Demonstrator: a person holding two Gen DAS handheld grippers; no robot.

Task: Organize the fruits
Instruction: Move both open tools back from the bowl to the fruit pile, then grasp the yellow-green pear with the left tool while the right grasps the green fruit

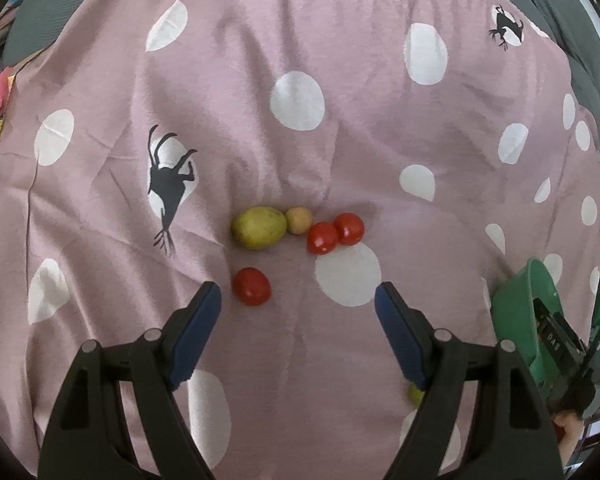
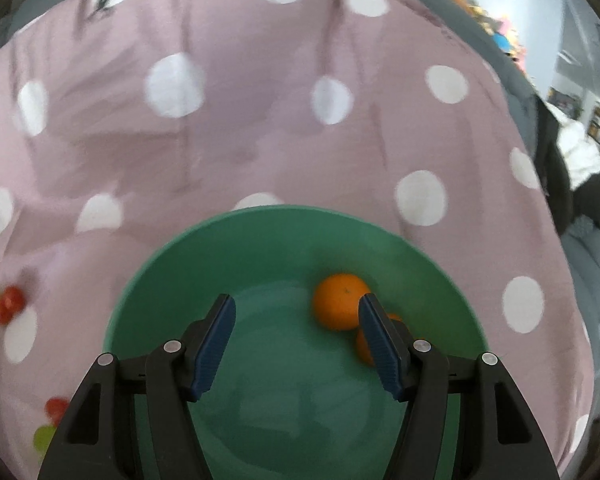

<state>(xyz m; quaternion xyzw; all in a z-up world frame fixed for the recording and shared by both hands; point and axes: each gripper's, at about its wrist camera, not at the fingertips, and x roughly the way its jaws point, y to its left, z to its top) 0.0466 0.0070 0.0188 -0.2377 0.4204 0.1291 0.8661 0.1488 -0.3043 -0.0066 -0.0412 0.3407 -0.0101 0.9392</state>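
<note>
In the left wrist view, my left gripper (image 1: 298, 294) is open and empty above the cloth. A red tomato (image 1: 251, 286) lies just ahead of its left finger. Farther on lie a yellow-green fruit (image 1: 259, 227), a small tan fruit (image 1: 299, 220) and two red tomatoes (image 1: 335, 233). A small green fruit (image 1: 415, 394) peeks out beside the right finger. In the right wrist view, my right gripper (image 2: 296, 306) is open and empty over a green bowl (image 2: 180, 256). The bowl holds an orange (image 2: 337, 301) and a second orange (image 2: 365, 346) partly hidden behind the right finger.
A pink cloth with white dots (image 1: 300, 92) covers a soft grey surface. The green bowl (image 1: 518, 316) sits at the right edge of the left wrist view. Tomatoes (image 2: 8, 304) and green fruit (image 2: 44, 438) show at the left of the right wrist view. Room clutter lies beyond.
</note>
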